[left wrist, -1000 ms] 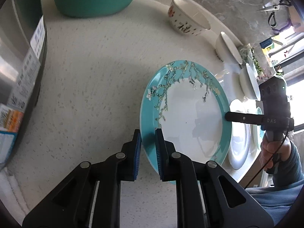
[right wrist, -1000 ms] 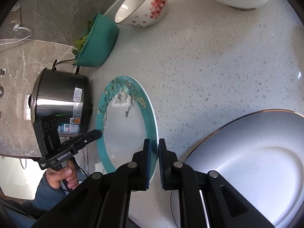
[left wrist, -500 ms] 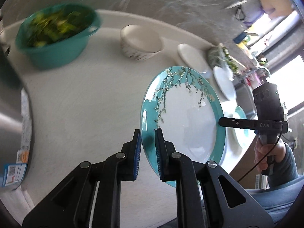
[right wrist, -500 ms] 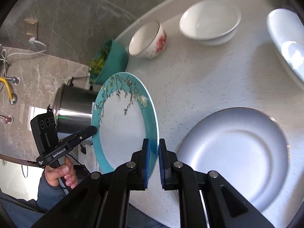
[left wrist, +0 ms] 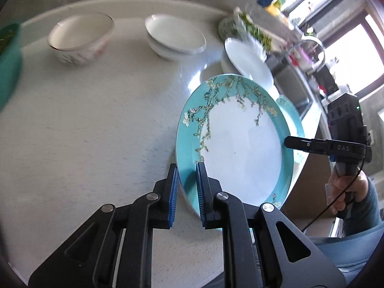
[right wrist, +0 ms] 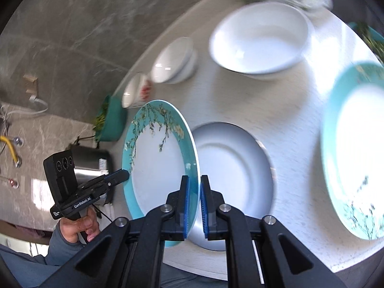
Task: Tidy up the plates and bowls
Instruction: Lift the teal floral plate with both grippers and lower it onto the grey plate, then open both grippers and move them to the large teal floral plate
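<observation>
While both grippers pinch opposite edges of one dish, the round turquoise-rimmed plate with a white centre and a blossom-branch pattern hangs tilted above the pale speckled round countertop.

Going left to right in the left wrist view: a teal bowl's edge sits at the far left, then a white gold-rimmed bowl with red flowers, then a pair of stacked shallow white bowls, then a wide white bowl just behind the held plate. The left gripper has its blue-padded jaws narrowed onto the plate's near rim. At the right, the right gripper clamps the opposite rim, gripped by a hand in a blue-grey sleeve.

In the right wrist view, the held plate stands partly over a flat grey-white plate with a thin dark rim lying on the counter. Farther right lies a second turquoise blossom plate, blurred. A steel cooker stands far left.
</observation>
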`<state>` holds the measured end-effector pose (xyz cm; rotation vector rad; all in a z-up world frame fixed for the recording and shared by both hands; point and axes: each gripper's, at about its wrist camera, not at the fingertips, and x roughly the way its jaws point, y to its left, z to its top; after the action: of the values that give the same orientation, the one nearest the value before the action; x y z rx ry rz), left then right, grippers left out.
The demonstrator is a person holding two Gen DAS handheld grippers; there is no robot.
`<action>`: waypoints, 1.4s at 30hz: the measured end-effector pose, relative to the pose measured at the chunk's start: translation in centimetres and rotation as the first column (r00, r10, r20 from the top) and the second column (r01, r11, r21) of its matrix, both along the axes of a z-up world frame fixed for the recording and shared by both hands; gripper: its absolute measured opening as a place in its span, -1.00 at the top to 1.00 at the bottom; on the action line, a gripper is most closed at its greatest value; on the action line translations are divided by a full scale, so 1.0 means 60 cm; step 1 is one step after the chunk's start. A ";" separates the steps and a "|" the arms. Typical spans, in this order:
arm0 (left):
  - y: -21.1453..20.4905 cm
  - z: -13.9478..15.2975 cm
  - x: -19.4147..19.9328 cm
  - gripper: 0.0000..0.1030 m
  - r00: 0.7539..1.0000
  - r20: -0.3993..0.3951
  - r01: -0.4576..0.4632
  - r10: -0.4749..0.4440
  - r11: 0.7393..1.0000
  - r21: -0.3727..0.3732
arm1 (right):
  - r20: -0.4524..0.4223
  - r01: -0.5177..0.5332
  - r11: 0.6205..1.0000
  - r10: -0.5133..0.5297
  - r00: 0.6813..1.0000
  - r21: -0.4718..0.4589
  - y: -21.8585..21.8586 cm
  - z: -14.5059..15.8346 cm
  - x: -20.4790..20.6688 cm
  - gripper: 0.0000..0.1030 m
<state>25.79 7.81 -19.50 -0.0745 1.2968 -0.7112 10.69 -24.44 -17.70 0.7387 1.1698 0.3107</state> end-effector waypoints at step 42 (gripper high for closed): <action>-0.149 -0.086 -0.058 0.44 0.965 0.150 0.155 -0.217 0.927 0.342 | -0.065 -0.082 0.879 0.058 0.996 -0.470 0.054 -0.063 -0.012 0.48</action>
<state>22.29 -1.15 -24.68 0.3837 1.2360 -0.6374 9.99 -21.22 -21.48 0.2749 1.2574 0.0570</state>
